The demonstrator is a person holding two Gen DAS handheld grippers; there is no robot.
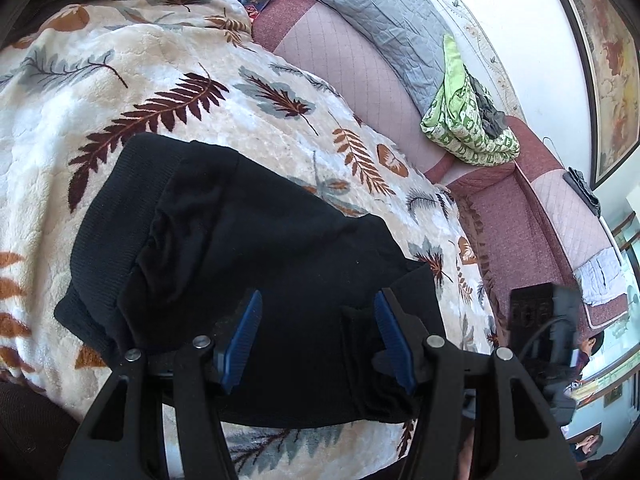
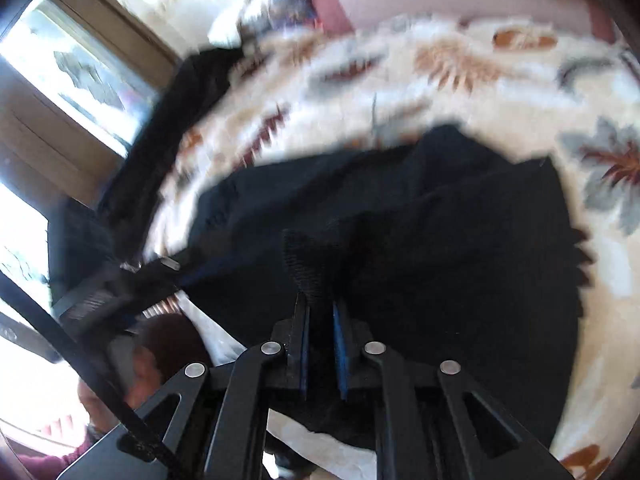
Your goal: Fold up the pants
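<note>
Black pants (image 1: 256, 248) lie partly folded on a cream blanket with a leaf print (image 1: 168, 68), their ribbed waistband at the left. My left gripper (image 1: 318, 300) is open just above the pants' near edge, its blue pads (image 1: 244, 336) wide apart with nothing between them. In the right wrist view the pants (image 2: 440, 216) bunch up in front of the camera. My right gripper (image 2: 320, 304) is shut on a ribbed fold of the pants (image 2: 304, 256) that sticks up from between the jaws. That view is blurred.
A pink quilted sofa (image 1: 352, 60) runs behind the blanket, with a grey quilt (image 1: 376, 4) and a green patterned cloth (image 1: 464, 116) on it. A framed picture (image 1: 604, 64) hangs on the wall. A window (image 2: 76, 64) and dark cloth (image 2: 172, 120) are at the left.
</note>
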